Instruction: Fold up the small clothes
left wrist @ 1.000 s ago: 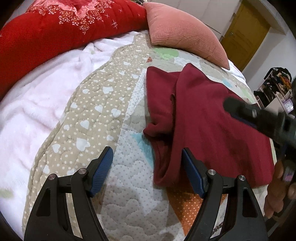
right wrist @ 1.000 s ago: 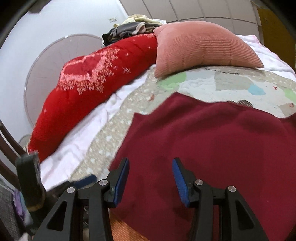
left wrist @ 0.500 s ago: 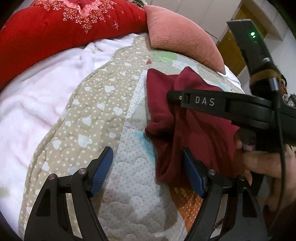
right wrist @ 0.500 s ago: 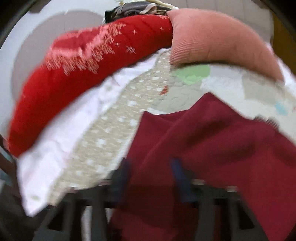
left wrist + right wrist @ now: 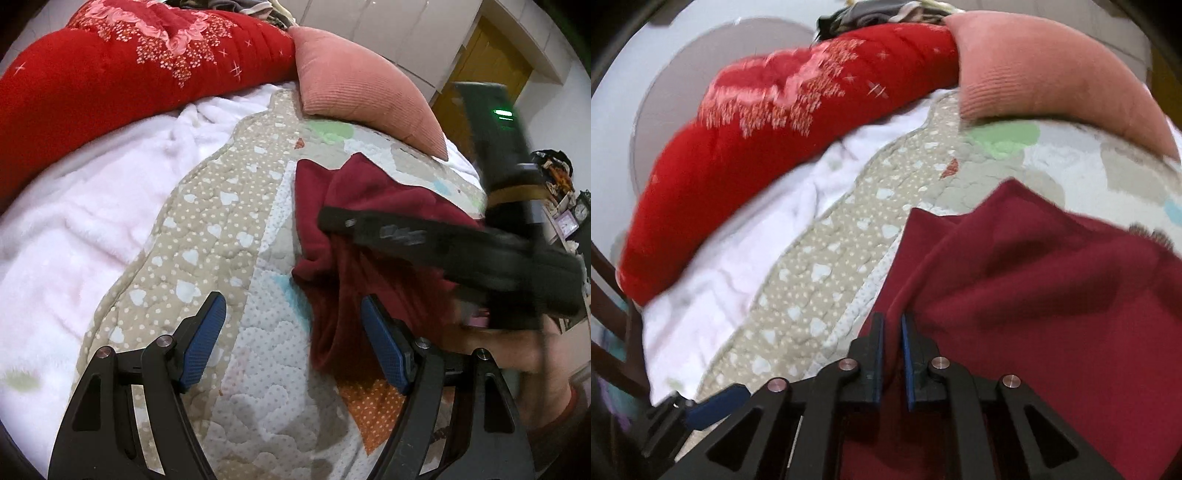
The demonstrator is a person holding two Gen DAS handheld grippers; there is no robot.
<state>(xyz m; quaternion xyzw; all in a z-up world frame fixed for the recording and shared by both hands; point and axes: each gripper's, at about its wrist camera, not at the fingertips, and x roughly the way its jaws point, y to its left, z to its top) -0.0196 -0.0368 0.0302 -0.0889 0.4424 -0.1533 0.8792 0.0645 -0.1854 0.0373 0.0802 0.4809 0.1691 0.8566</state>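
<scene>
Garment: one maroon piece is pinched at its edge by the right gripper; the left gripper is held spread wide over one quilt.

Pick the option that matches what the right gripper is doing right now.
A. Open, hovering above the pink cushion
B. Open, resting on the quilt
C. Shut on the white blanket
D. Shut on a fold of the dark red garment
D: in the right wrist view the right gripper has its blue pads nearly together with a fold of the dark red garment pinched between them.

Black claw, blue pads, silver screws.
</scene>
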